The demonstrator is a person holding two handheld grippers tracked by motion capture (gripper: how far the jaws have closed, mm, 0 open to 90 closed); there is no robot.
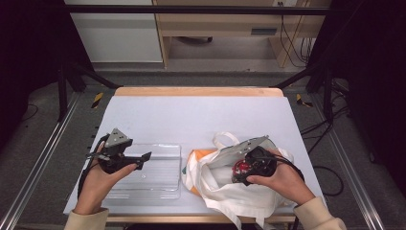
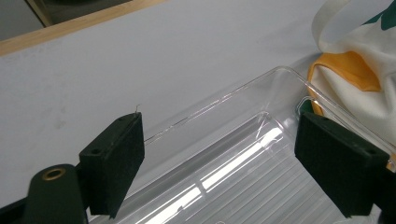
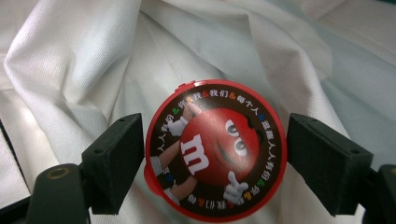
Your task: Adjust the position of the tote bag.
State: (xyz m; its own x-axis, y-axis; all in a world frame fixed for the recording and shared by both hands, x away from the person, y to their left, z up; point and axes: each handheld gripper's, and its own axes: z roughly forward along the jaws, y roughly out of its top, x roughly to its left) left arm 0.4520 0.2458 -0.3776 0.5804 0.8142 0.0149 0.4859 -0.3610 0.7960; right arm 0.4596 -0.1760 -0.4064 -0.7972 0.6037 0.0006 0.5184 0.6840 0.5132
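Two claws work a pale counter (image 1: pixel 191 115): the right claw (image 3: pixel 212 154) grips a round red glossy candy tin (image 3: pixel 215 149) inside a crumpled white cloth tote bag (image 1: pixel 225 187); the left claw (image 2: pixel 219 158) hangs spread wide above a ribbed clear plastic tray (image 2: pixel 243 168).

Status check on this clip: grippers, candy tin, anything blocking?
Left gripper open over clear tray. Right gripper in white bag, jaws flanking red candy tin; contact unclear. Nothing blocking.

One clear tray (image 1: pixel 160 165), one white bag (image 1: pixel 225 189), one round red tin (image 3: pixel 215 149).
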